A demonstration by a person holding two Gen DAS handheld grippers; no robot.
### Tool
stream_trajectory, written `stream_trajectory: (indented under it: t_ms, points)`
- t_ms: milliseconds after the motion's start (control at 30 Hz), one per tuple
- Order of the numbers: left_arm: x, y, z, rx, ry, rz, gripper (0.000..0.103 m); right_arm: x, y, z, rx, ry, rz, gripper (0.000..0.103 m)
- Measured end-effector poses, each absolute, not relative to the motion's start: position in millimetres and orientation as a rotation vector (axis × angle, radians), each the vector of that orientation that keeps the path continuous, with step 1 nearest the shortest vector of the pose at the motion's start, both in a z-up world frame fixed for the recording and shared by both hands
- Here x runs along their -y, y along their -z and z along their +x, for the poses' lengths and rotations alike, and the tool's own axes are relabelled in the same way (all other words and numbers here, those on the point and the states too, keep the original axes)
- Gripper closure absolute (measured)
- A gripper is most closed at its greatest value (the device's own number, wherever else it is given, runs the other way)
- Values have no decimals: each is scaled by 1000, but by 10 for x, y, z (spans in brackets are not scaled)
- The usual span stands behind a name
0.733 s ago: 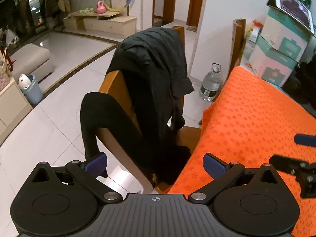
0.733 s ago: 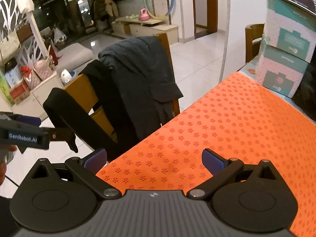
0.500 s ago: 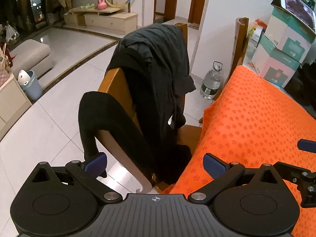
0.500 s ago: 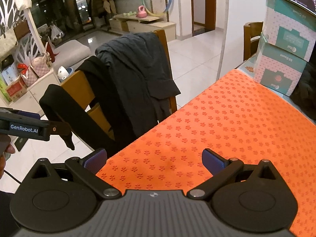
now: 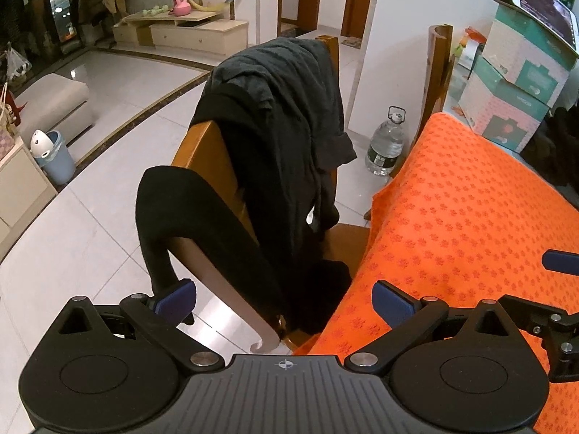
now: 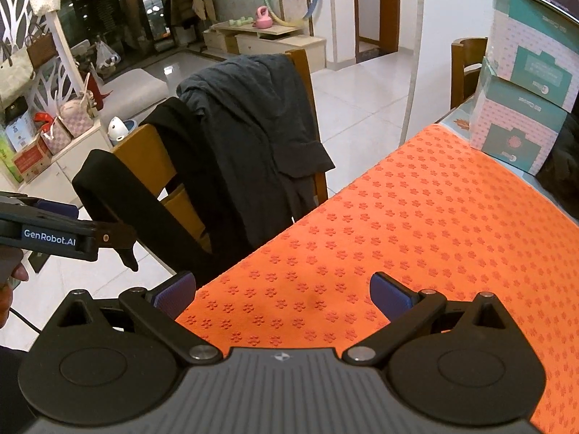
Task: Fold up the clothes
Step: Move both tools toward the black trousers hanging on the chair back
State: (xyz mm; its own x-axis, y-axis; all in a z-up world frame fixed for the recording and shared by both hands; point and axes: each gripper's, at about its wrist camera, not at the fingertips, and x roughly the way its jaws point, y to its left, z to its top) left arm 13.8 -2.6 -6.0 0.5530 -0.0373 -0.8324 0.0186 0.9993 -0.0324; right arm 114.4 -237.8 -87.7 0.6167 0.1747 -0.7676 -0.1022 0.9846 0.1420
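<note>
Clothes not yet picked up: dark grey garment [image 5: 286, 108] and black garment [image 5: 202, 217] hang over wooden chair [image 5: 202, 152], at 12 o'clock from left gripper [image 5: 284, 294]. Orange table cover [image 6: 416, 224] bare, at 12–2 o'clock in right wrist view. Left gripper wide open, empty. Right gripper [image 6: 282, 289] wide open, empty, over cover's near edge. Step, judged: reach for first garment. Next move calls for left gripper advancing to chair back, closing on fabric edge, lifting clear onto cover.
</note>
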Motion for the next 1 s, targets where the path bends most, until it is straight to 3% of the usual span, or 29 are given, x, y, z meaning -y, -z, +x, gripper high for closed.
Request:
stream_trajectory:
  t_ms: [1000]
  points:
    - [-94, 56, 52, -990, 8, -35, 0, 2243, 887, 1121, -914, -214, 54, 0]
